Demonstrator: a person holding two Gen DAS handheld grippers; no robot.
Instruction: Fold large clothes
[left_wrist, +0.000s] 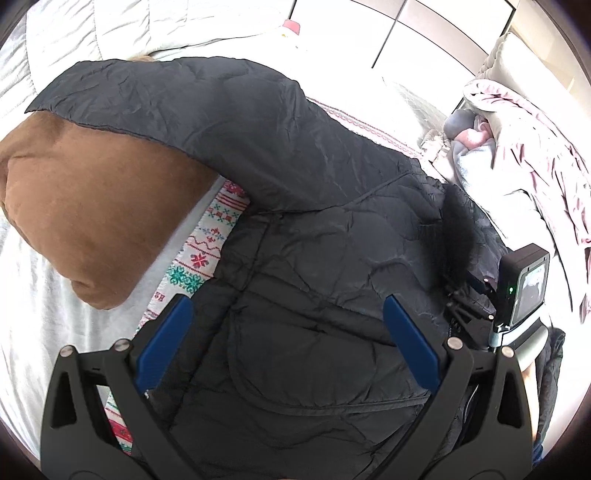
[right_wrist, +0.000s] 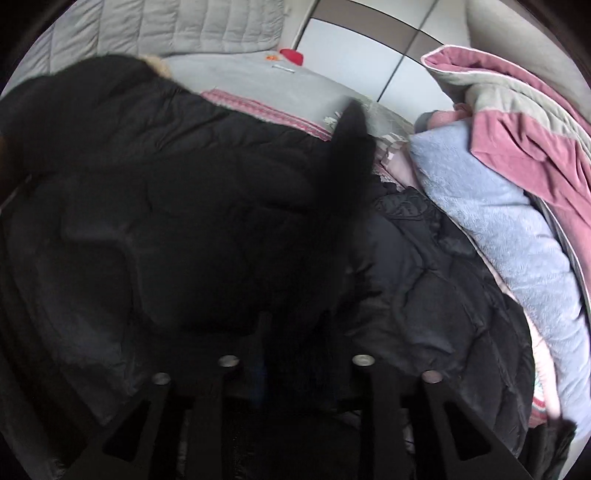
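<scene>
Hovering over the black jacket (left_wrist: 303, 229), my left claw (left_wrist: 288, 343) stands wide apart with nothing between its blue fingers (left_wrist: 166, 343). The jacket lies spread on the bed (left_wrist: 29, 295), its long axis running from under my claws up toward the far left, where a sleeve (left_wrist: 177, 99) reaches over a brown cushion (left_wrist: 92, 214). My right claw (right_wrist: 295, 354) is pressed down into dark fur trim (right_wrist: 347, 177) at the jacket's right edge; I cannot tell how far apart it stands. Bare sheet lies left of the jacket; heaped blankets (right_wrist: 509, 236) crowd its right edge, touching.
</scene>
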